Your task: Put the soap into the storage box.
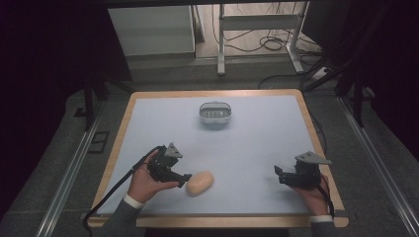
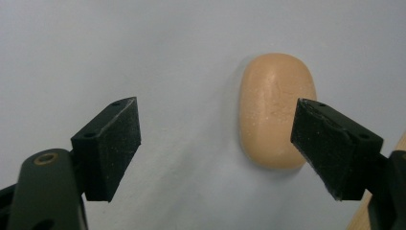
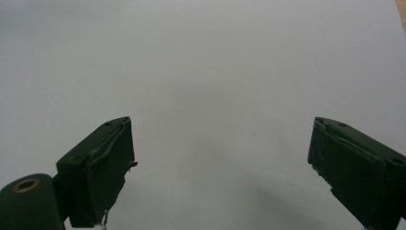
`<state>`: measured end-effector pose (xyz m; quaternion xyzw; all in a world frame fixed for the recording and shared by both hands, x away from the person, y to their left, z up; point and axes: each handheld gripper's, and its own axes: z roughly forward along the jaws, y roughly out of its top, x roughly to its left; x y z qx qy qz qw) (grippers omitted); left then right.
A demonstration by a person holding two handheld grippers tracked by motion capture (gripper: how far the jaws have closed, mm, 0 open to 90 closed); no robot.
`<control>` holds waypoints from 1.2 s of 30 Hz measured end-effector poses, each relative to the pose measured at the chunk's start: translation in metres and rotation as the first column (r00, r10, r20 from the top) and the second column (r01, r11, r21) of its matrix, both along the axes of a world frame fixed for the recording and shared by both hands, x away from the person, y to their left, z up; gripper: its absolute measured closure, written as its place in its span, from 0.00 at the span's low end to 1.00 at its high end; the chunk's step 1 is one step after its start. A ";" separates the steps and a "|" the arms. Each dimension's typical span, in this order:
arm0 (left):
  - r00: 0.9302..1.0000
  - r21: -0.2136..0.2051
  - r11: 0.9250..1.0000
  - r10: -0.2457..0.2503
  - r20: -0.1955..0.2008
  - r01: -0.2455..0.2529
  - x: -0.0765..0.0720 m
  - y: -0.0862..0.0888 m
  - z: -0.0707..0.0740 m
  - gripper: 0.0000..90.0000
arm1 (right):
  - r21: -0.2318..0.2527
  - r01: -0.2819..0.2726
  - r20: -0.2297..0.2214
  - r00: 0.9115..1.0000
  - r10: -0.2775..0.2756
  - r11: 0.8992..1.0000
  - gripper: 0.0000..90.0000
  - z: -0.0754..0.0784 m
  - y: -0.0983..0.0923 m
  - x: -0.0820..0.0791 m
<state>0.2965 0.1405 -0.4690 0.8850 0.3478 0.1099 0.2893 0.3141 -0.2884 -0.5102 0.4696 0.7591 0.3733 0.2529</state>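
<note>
A tan oval bar of soap lies on the pale blue table top near the front edge. My left gripper stands open just left of it, jaw tips close to the soap. In the left gripper view the soap lies ahead, partly behind the right-hand jaw, with nothing between the jaws of my left gripper. My right gripper hovers open at the front right, far from the soap. In the right gripper view the jaws of my right gripper stand wide apart over bare table.
A small grey soap dish with a ribbed insert sits at the back middle of the table. The table has a wooden rim. Beyond it are a desk frame and cables on the floor.
</note>
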 end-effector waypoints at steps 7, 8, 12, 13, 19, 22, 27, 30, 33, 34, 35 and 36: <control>0.999 0.002 1.000 -0.025 -0.023 0.025 -0.001 -0.013 -0.008 0.19 | -0.013 -0.002 -0.002 1.000 0.002 1.000 0.09 -0.001 0.001 0.000; 0.999 0.004 1.000 -0.029 -0.026 0.030 -0.001 -0.015 -0.009 0.19 | -0.013 -0.003 0.000 1.000 0.003 1.000 0.09 -0.001 0.001 0.000; 0.998 0.014 0.999 -0.042 -0.042 0.042 -0.001 -0.022 -0.016 0.19 | -0.015 -0.002 -0.001 1.000 0.002 1.000 0.09 -0.001 0.002 0.000; 0.998 0.019 0.999 -0.044 -0.046 0.045 0.000 -0.024 -0.017 0.19 | -0.013 -0.002 -0.002 1.000 0.002 1.000 0.09 -0.002 0.002 0.000; 0.995 0.040 0.996 -0.074 -0.070 0.077 0.001 -0.038 -0.025 0.19 | -0.018 -0.001 -0.003 1.000 0.001 1.000 0.09 -0.002 0.002 0.000; 0.993 0.055 0.995 -0.079 -0.085 0.084 0.003 -0.044 -0.029 0.19 | -0.021 -0.001 -0.002 1.000 0.001 1.000 0.09 -0.002 0.002 0.000; 0.991 0.064 0.994 -0.079 -0.106 0.086 0.005 -0.049 -0.037 0.20 | -0.020 0.001 -0.005 1.000 -0.001 1.000 0.09 -0.003 0.001 0.001; 0.990 0.065 0.994 -0.080 -0.118 0.088 0.005 -0.052 -0.041 0.20 | -0.021 0.002 -0.007 1.000 -0.003 1.000 0.09 -0.003 0.001 0.001; 0.988 0.066 0.994 -0.080 -0.129 0.089 0.006 -0.054 -0.044 0.22 | -0.022 0.003 -0.006 1.000 -0.003 1.000 0.09 -0.003 0.002 0.001; 0.988 0.067 0.994 -0.077 -0.131 0.086 0.006 -0.054 -0.045 0.23 | -0.023 0.003 -0.006 1.000 -0.003 1.000 0.09 -0.003 0.002 0.001; 0.988 0.065 0.994 -0.076 -0.133 0.085 0.006 -0.055 -0.045 0.24 | -0.024 0.004 -0.006 1.000 -0.004 1.000 0.09 -0.003 0.002 0.001; 0.988 0.064 0.994 -0.076 -0.134 0.085 0.006 -0.055 -0.046 0.25 | -0.025 0.003 -0.007 1.000 -0.004 1.000 0.09 -0.003 0.002 0.001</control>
